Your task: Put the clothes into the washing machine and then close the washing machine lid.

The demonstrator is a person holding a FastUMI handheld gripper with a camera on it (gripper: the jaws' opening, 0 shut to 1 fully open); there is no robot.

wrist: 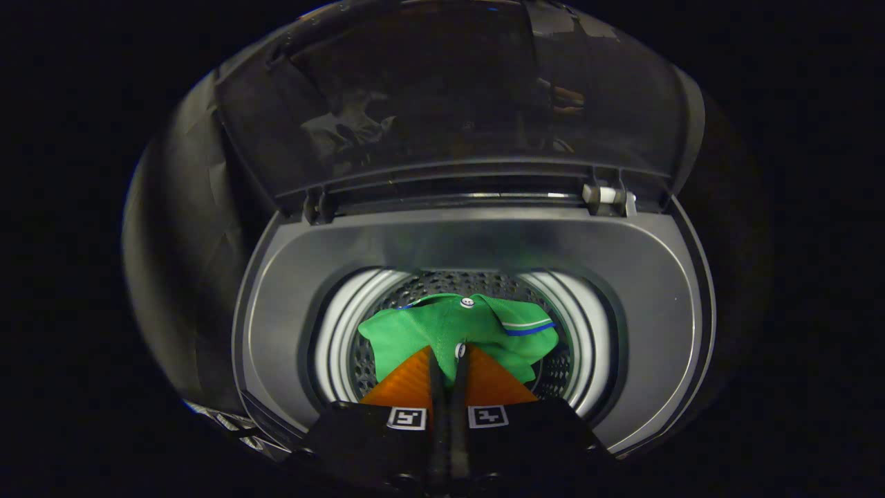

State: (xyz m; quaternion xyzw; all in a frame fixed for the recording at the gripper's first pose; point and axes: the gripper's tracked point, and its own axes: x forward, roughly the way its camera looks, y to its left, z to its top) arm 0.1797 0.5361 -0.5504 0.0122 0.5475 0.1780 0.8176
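Note:
A green shirt (463, 332) with white buttons and a blue-and-white trimmed collar hangs over the mouth of the washing machine drum (339, 346). My gripper (449, 356) is shut on the shirt's near edge, with cloth pinched between the two fingers (415, 384). The shirt spreads out just beyond the fingertips, above the perforated drum wall. The machine's dark see-through lid (456, 97) stands raised behind the opening, held by hinges at its lower edge.
The grey top deck (636, 304) of the washing machine rings the round opening. A white hinge piece (608, 196) sits at the back right of the deck. Dark booth wall surrounds the machine.

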